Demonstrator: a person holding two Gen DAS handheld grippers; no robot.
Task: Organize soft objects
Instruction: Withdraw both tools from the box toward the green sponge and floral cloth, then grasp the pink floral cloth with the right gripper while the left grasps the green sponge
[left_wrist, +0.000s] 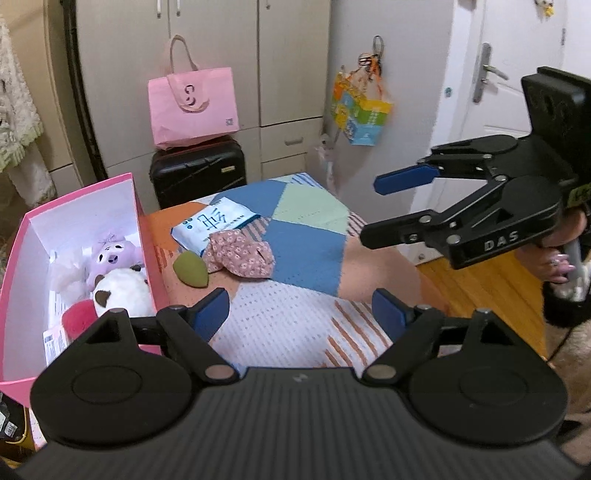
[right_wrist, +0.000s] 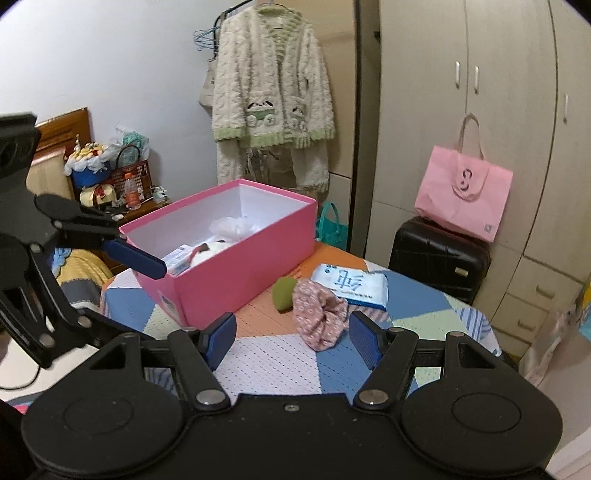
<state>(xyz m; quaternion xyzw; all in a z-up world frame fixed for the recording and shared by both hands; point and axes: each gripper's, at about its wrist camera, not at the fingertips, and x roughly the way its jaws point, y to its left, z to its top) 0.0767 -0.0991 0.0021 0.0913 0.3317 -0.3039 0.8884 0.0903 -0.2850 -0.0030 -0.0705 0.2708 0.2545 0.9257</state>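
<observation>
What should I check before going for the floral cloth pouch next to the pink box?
1. Left hand-held gripper empty, jaws open: ok.
2. Right hand-held gripper empty, jaws open: ok.
3. Floral pouch unobstructed on top: ok. It touches the green sponge and overlaps the tissue pack.
4. Pink box open: ok.
5. Room left in the box beside the plush toys: ok at the far end.
6. Pouch clear of the table edge: ok.

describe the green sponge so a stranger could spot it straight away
On the patchwork table, look just outside the pink box. The green sponge lies there against a floral cloth; it is the only smooth, egg-shaped olive thing.
</observation>
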